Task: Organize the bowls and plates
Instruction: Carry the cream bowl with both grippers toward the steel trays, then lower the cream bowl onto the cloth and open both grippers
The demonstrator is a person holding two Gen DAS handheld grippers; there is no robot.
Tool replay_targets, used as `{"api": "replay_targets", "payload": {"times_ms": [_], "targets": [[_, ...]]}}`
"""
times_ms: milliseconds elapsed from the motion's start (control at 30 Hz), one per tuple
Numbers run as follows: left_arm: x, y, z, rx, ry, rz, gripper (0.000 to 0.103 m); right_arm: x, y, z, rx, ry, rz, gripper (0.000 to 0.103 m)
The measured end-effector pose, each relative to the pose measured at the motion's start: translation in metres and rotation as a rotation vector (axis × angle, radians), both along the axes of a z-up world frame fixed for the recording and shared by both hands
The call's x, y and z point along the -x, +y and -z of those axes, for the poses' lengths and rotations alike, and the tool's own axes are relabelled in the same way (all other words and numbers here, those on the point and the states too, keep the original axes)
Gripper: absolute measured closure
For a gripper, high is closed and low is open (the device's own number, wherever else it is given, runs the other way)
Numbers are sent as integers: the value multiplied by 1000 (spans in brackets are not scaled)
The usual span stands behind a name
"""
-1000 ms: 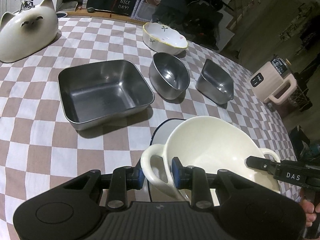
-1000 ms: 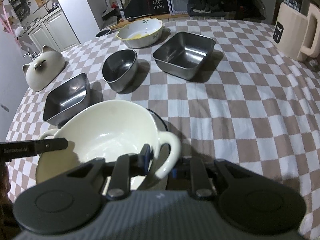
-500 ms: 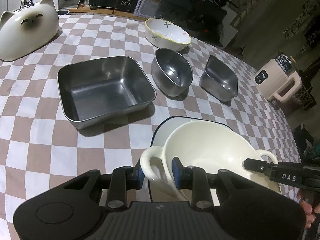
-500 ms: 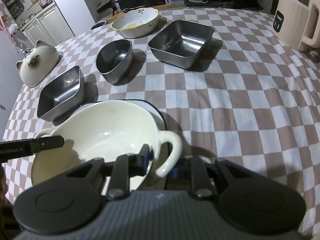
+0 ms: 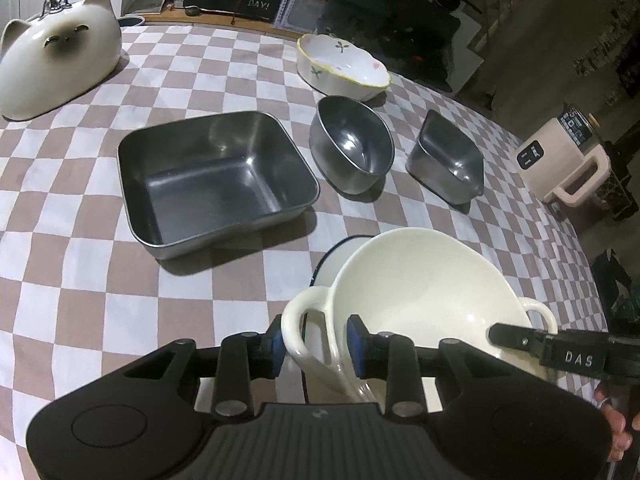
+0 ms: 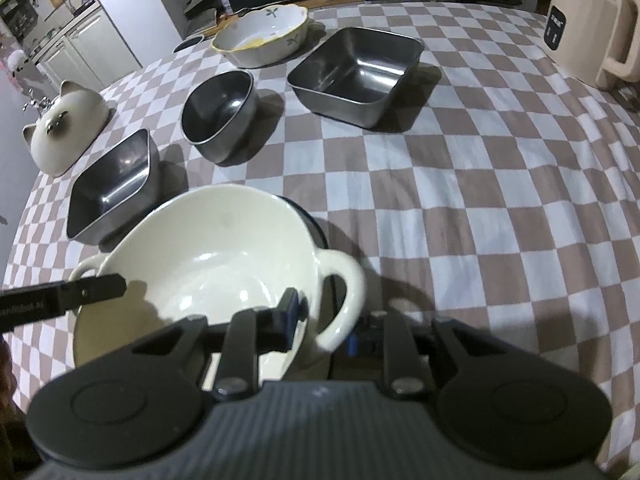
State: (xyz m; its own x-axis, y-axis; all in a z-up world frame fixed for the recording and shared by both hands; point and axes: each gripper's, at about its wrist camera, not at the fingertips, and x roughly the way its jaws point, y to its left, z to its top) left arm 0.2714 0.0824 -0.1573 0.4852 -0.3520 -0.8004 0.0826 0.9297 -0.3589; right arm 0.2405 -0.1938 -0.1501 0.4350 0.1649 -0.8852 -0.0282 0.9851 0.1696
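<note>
A cream two-handled bowl (image 5: pixel 420 280) (image 6: pixel 208 248) rests over a white plate with a dark blue rim (image 5: pixel 340 248) (image 6: pixel 308 220) on the checked tablecloth. My left gripper (image 5: pixel 316 346) has its blue pads on either side of the bowl's left handle. Those jaws are opening while the pads still touch the handle. My right gripper (image 6: pixel 322 326) is shut on the opposite handle, one pad inside the bowl and one outside the loop. Each gripper's finger shows at the other view's edge.
Behind the bowl stand a large square steel pan (image 5: pixel 212 176) (image 6: pixel 356 68), a round steel bowl (image 5: pixel 352 148) (image 6: pixel 220 112), a small square steel dish (image 5: pixel 448 160) (image 6: pixel 116 188) and a flowered ceramic bowl (image 5: pixel 344 66). A cat-shaped ceramic (image 5: pixel 56 64) and a beige kettle (image 5: pixel 560 160) flank the table.
The cream bowl has come down a little onto the plate. The left jaws stand slightly wider around the handle. Both hands have hardly shifted.
</note>
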Motion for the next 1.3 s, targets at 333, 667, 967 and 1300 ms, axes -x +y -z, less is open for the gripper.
{"api": "replay_targets", "payload": {"times_ms": [333,667,967,1300], "targets": [[0,1,-2,-14,-13,7,69,-6,2,4,18,15,-8,74],[1,2,-2,-8,-9,16,69,-4,2,5,16,25,-21,73],[3,4,-8,-10,-9,16,67,-3,1,7,24,57,-33,55],[6,5,-8,-29,12,21,64,2,-15,-1,41,-12,14,43]]}}
